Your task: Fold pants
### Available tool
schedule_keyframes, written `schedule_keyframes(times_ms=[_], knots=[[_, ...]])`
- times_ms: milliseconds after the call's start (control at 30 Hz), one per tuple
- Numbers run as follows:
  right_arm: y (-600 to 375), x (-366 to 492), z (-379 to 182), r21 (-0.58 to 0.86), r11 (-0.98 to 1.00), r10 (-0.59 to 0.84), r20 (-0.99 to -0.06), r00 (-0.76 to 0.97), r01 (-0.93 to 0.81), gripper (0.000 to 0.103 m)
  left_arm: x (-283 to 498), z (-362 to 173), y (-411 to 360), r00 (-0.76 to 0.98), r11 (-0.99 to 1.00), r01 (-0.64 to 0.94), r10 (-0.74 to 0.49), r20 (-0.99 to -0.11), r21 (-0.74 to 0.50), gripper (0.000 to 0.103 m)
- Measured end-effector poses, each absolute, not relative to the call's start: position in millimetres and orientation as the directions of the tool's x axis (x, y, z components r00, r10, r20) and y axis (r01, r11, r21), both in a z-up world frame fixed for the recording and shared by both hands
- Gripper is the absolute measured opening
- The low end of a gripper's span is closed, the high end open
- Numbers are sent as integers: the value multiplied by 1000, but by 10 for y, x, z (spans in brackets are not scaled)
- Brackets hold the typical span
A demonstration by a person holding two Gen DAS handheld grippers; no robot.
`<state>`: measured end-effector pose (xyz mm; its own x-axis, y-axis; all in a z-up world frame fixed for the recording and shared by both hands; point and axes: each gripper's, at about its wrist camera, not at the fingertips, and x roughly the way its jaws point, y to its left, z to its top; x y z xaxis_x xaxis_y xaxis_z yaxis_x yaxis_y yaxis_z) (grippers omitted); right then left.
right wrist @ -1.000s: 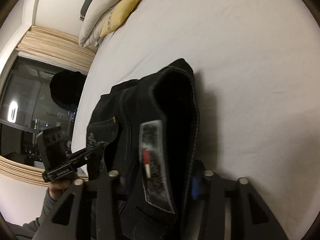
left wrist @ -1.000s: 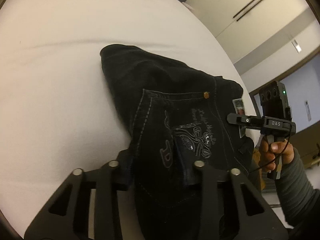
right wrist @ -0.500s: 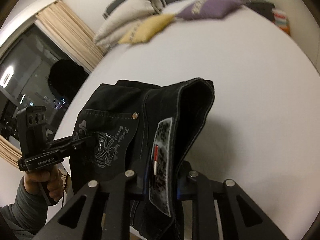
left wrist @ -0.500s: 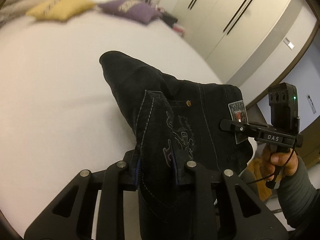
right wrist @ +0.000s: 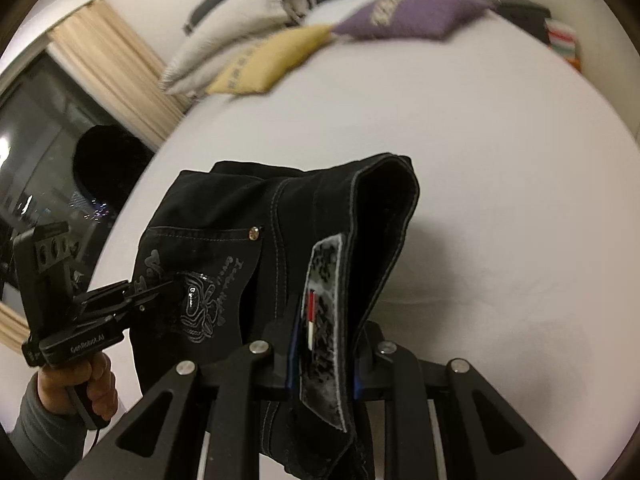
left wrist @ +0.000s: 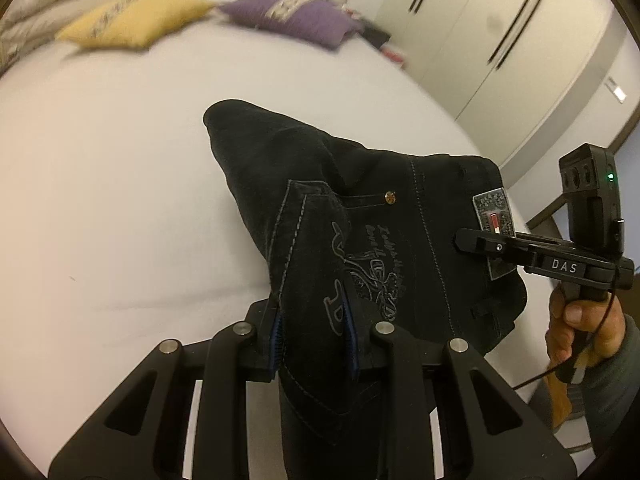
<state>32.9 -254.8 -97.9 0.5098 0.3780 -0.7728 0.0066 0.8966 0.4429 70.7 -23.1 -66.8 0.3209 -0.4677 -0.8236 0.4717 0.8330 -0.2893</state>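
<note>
While both tools gripped the cloth, these notes ran from lens outward.

Left gripper: fingers pressed together on a fold of the black pants, pinching the embroidered back-pocket panel. Blue pads bit into the denim on both sides.

Right gripper: clamped on the waistband edge, right over the grey brand patch with its red-and-white stripe. Blue pad edges showed either side of the cloth.

Pants, position: held up between the two tools above the white bed, bunched, seat side facing the left camera. Whether any lower part touched the sheet could not be told.

Pants, detail: pale stitching along seams, a brass rivet at the pocket corner, silver scrawl embroidery on the pocket. The waistband gaped open in a loop in the right wrist view.

Cross view, left camera: the right tool's finger lay across the patch at the waistband; the right hand wrapped its handle, grey sleeve below.

Cross view, right camera: the left tool's tip met the pocket embroidery; the left hand gripped the handle low in the frame.

Mid-distance: smooth white sheet, a few soft creases.

Far end of bed: yellow cushion beside purple cushion, grey pillows stacked behind.

Room edge: pale wardrobe doors with dark handle strips; beige curtain next to a dark window.
</note>
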Motion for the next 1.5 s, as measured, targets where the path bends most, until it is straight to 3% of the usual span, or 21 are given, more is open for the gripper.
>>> schedule_keyframes(times_ms=[67,100,233,267,400,467,533,567,633,733,833,933,1000,1067,1167,1367,1500], knots=[[-2583,375,-1177,438,898,365,-792,489,38,24,743,-905,-264,308,849,450,-440,-844,-278,25],[-2613,378,-1258,434,900,356,-796,489,51,31,745,-1005,-246,308,856,433,-436,-846,-283,27],[-2707,307,-1396,432,901,359,-790,498,36,50,743,-1124,-114,325,867,387,-447,-833,-315,50],[-2746,269,-1403,432,901,357,-787,503,36,60,745,-1128,-78,333,870,381,-444,-832,-311,56],[-3038,34,-1386,470,879,356,-761,542,82,78,612,-960,80,440,901,369,-386,-811,-229,59],[-3134,-141,-1337,470,875,335,-760,557,116,80,476,-790,165,524,919,357,-344,-779,-165,59],[-3117,-248,-1244,424,897,283,-771,571,128,81,297,-538,256,632,934,346,-304,-713,-91,62],[-3089,-357,-1144,369,918,221,-779,586,144,81,202,-424,327,675,937,342,-300,-674,-75,69],[-3078,-474,-1002,413,904,257,-733,629,112,87,-74,-150,409,758,943,328,-295,-582,-51,83],[-3053,-593,-770,411,904,236,-708,666,116,89,-527,251,489,835,942,336,-303,-459,-11,84],[-3003,-828,-384,396,912,195,-648,737,106,89,-1053,724,573,918,959,281,-253,-304,48,103],[-2803,-1190,167,293,952,87,-541,836,91,89,-1436,1176,644,946,957,289,-284,-155,11,103],[-2611,-1429,493,220,973,32,-436,899,72,103,-1647,1407,660,947,954,301,-298,-115,2,103],[-2403,-1786,839,139,988,-32,-278,960,73,103,-1749,1576,645,954,961,278,-274,-123,17,103],[-2166,-2161,1181,43,992,-106,-157,982,115,103,-1834,1744,610,960,982,188,-178,-219,27,103],[-2118,-2609,1621,68,981,-177,-104,979,184,103,-1963,1748,567,930,993,117,-100,-355,27,103],[-2047,-2594,1582,20,968,-240,-207,949,249,103,-1885,1454,452,867,996,85,-54,-495,39,103]])
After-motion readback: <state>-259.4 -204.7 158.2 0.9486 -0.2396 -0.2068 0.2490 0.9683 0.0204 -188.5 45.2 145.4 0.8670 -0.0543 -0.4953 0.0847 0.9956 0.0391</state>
